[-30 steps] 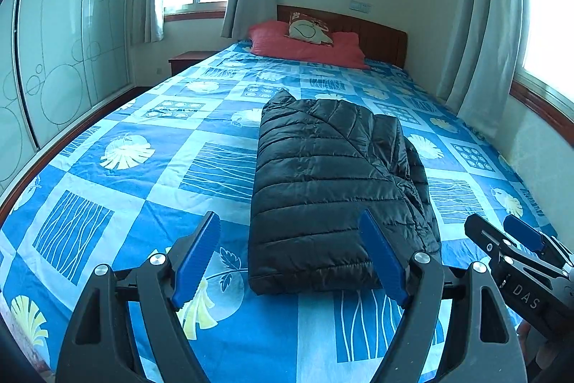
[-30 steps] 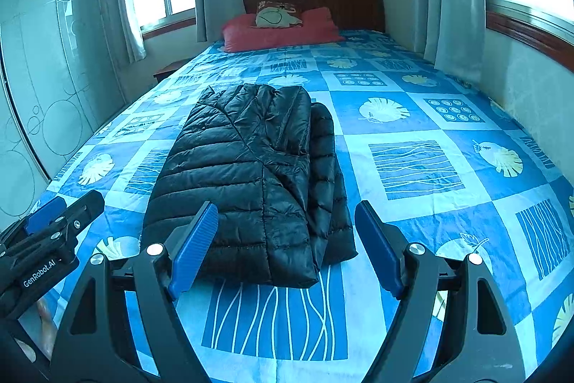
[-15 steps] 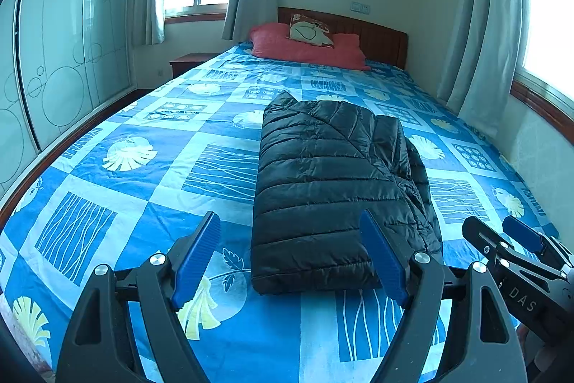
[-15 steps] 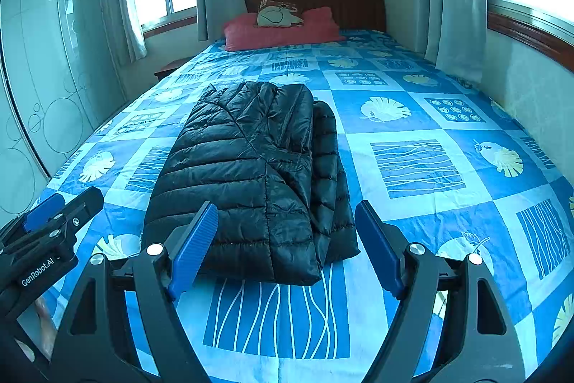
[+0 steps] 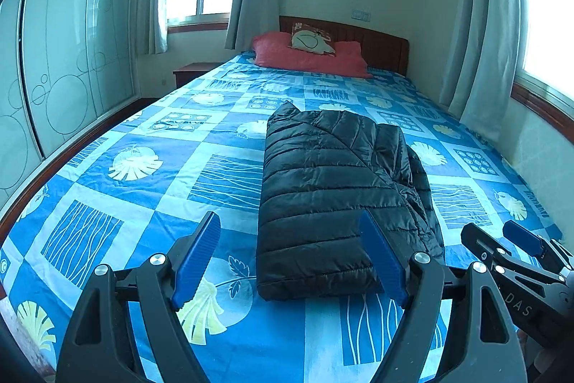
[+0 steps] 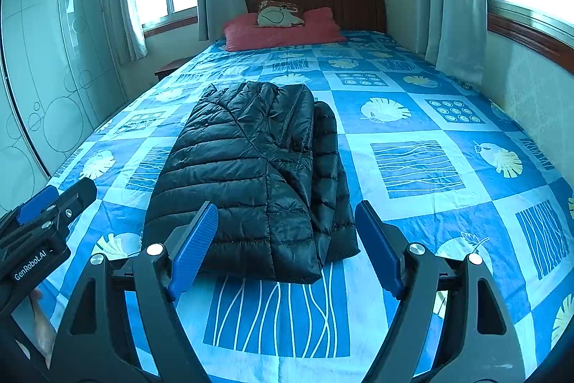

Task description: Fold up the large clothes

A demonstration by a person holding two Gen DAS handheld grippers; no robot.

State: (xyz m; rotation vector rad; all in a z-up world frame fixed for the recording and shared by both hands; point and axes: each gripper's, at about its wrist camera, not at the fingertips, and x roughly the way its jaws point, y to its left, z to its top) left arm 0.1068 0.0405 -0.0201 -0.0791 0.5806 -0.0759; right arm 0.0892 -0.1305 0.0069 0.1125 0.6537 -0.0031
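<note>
Blue bedspread (image 5: 150, 200) bears folded black jacket (image 5: 333, 196); left gripper (image 5: 292, 261) and right gripper (image 6: 287, 243) gape, empty.

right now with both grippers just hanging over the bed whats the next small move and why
Probably lower both grippers to the near hem of the black puffer jacket and pinch its two corners. The left gripper and right gripper are open, empty and short of the fabric. The jacket lies on the bedspread as a long strip, so one fold toward the pillows seems left.
</note>
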